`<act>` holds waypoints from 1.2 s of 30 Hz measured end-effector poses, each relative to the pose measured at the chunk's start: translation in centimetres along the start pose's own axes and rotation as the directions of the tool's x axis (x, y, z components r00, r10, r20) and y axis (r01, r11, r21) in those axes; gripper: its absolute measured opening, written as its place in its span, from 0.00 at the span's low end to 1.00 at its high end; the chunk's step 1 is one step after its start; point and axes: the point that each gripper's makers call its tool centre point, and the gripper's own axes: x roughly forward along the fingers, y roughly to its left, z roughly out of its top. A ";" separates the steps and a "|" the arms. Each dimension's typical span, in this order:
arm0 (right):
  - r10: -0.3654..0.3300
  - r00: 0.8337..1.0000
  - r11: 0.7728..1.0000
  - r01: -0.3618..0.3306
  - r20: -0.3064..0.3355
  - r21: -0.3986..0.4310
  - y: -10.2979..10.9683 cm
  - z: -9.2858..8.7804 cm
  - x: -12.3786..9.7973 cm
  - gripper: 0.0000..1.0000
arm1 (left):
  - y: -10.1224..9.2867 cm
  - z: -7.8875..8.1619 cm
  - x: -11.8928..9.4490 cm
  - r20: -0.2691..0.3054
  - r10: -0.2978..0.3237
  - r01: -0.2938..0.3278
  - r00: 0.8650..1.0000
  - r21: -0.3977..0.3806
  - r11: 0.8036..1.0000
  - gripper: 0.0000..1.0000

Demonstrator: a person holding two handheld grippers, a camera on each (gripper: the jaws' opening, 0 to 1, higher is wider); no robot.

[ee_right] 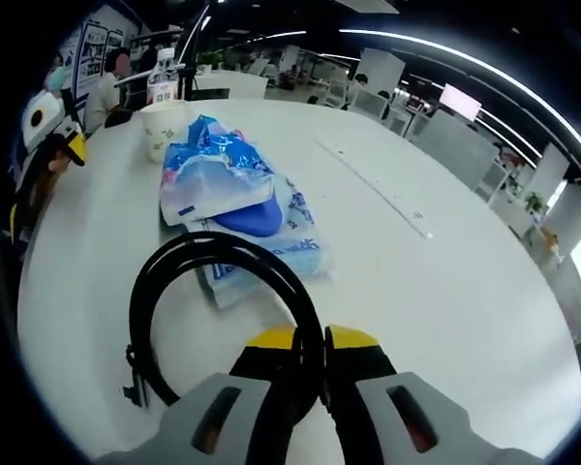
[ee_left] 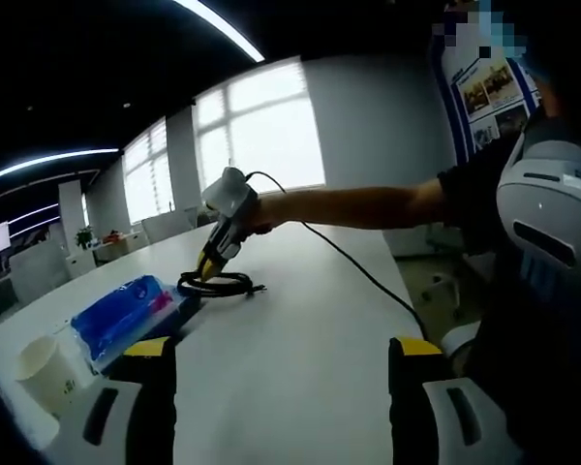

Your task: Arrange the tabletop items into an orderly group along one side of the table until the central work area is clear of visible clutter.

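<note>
A coiled black cable (ee_left: 218, 284) lies on the white table (ee_left: 300, 358), and my right gripper (ee_left: 209, 267), held by a person's outstretched arm, comes down on it. In the right gripper view, my right gripper (ee_right: 310, 341) is shut on one strand of the cable loop (ee_right: 174, 281). Just beyond the loop lies a blue tissue pack (ee_right: 228, 189), with a paper cup (ee_right: 165, 128) and a water bottle (ee_right: 162, 77) behind it. My left gripper (ee_left: 281, 354) stands open over bare table, holding nothing, with the tissue pack (ee_left: 126, 315) and the cup (ee_left: 48, 373) to its left.
A thin cord (ee_left: 358, 271) trails from the right gripper across the table to the person. A seam strip (ee_right: 378, 189) runs along the tabletop. Office chairs and desks (ee_right: 368, 92) stand beyond the table's far edge. My left gripper (ee_right: 48, 131) shows at the left edge.
</note>
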 end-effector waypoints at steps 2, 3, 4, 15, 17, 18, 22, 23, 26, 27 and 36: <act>-0.005 1.000 1.000 0.005 0.005 0.000 0.5 -0.1 -0.2 0.07 | 0.0 0.0 -0.1 0.001 0.004 -0.004 1.000 0.003 1.000 0.90; -0.008 1.000 1.000 0.008 0.004 -0.002 0.5 0.0 -0.4 0.07 | -0.1 0.1 -0.1 0.001 0.005 -0.005 1.000 0.005 1.000 0.90; -0.011 1.000 1.000 0.011 0.009 -0.004 0.5 0.2 -0.7 0.07 | -0.1 0.1 -0.2 0.001 0.005 -0.005 1.000 0.005 1.000 0.90; -0.031 0.998 1.000 0.031 0.060 0.000 -0.2 1.9 -3.3 0.06 | -0.2 0.5 -0.7 0.013 0.013 -0.013 1.000 0.009 1.000 0.90; -0.034 0.997 0.999 0.034 0.070 -0.004 -0.2 2.1 -3.7 0.06 | -0.2 0.5 -0.7 0.014 0.014 -0.014 1.000 0.009 1.000 0.90; -0.035 0.997 0.999 0.035 0.073 -0.006 -0.2 2.2 -3.9 0.06 | -0.3 0.5 -0.7 0.014 0.013 -0.013 1.000 0.010 1.000 0.90; -0.030 0.995 0.999 0.031 0.092 -0.007 -0.2 2.5 -4.5 0.06 | -0.4 0.5 -0.8 0.013 0.013 -0.014 1.000 0.011 1.000 0.90; -0.029 0.995 1.000 0.029 0.097 -0.005 -0.2 2.7 -4.6 0.06 | -0.4 0.5 -0.8 0.012 0.014 -0.014 1.000 0.011 1.000 0.90; -0.029 0.993 0.999 0.030 0.111 -0.011 -0.2 3.0 -5.1 0.06 | -0.6 0.6 -1.0 0.016 0.012 -0.012 1.000 0.014 1.000 0.90; -0.030 0.993 0.999 0.032 0.114 -0.013 -0.3 3.2 -5.2 0.06 | -0.6 0.6 -1.0 0.016 0.012 -0.012 1.000 0.014 1.000 0.90; -0.032 0.983 0.999 0.035 0.180 -0.014 0.0 5.1 -7.3 0.06 | -0.3 0.8 -1.4 0.018 0.023 -0.023 1.000 0.023 0.999 0.90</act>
